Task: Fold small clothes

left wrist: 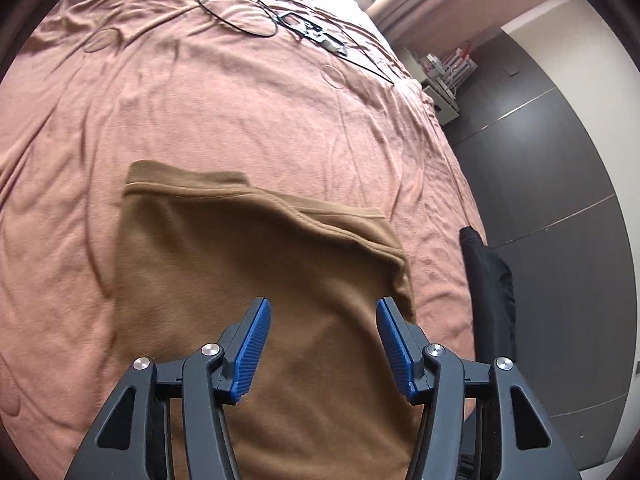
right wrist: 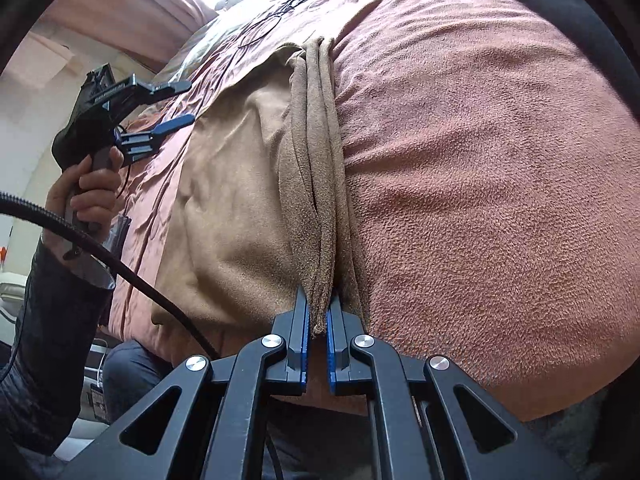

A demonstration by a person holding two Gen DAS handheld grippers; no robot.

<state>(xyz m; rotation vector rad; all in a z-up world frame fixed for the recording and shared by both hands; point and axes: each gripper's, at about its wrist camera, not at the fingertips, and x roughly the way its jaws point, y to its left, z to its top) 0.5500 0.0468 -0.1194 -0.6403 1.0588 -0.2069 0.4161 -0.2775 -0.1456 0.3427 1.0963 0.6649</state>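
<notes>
Brown soft-knit garment (left wrist: 256, 280) lies on the bed, folded over with a stitched hem along its far edge; its near edge is gathered into several stacked layers (right wrist: 316, 184). The right claw (right wrist: 318, 320) pinches those bunched layers between its blue pads. The left claw (left wrist: 322, 344) hovers spread above the cloth. Underneath is a wrinkled pink bedspread (left wrist: 200, 112), with black cables (left wrist: 256, 12) at its far end.

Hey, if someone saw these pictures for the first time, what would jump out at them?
First, the brown garment spread on the pink bedspread, filling the middle of the left wrist view. Next, the right tongs shut on a bunched edge of that garment, low in the right wrist view. The left tongs hang open above the cloth.
</notes>
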